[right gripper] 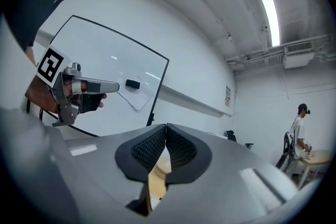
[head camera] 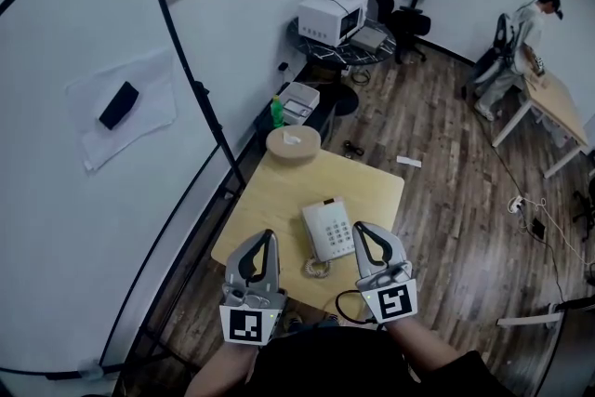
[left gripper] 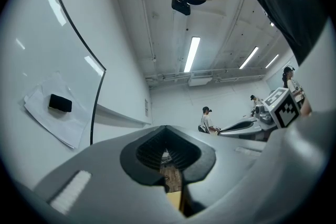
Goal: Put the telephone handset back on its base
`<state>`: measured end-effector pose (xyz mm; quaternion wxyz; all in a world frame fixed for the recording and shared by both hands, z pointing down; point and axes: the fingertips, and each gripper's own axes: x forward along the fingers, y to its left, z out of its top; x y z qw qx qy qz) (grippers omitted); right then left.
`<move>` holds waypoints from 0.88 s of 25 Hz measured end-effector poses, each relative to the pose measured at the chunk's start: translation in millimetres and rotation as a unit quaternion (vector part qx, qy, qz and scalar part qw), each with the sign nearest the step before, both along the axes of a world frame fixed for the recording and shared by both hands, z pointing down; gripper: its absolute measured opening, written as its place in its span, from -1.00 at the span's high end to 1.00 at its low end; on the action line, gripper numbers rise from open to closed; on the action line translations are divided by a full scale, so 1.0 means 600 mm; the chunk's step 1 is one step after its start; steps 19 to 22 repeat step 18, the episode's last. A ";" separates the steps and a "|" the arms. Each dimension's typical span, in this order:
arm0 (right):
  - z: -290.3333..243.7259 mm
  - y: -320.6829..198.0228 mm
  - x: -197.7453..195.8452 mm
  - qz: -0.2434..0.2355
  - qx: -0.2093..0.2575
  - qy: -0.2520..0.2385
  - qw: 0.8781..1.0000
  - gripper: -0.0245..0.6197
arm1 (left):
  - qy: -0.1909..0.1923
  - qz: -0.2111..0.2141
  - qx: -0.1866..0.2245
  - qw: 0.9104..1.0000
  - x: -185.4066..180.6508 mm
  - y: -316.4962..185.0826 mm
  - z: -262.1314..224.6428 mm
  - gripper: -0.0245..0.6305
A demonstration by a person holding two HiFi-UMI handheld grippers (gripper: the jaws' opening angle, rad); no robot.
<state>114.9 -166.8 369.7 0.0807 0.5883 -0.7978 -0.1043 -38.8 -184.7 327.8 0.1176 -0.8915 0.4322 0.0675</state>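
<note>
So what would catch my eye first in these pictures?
Probably the two grey tools at the bottom of the head view: the left gripper and right gripper, both shut and empty. Just past them a white telephone sits on a pale wooden table, with a large whiteboard on the left.

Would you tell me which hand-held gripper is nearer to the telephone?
Right. The right hand-held gripper hangs at the right edge of the telephone; the left hand-held gripper is off its left side, with bare table between.
</note>
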 end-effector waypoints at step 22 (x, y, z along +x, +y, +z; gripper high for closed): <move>0.008 -0.012 -0.003 0.006 -0.007 0.000 1.000 0.90 | -0.004 -0.004 -0.009 1.000 -0.008 -0.011 0.009 0.93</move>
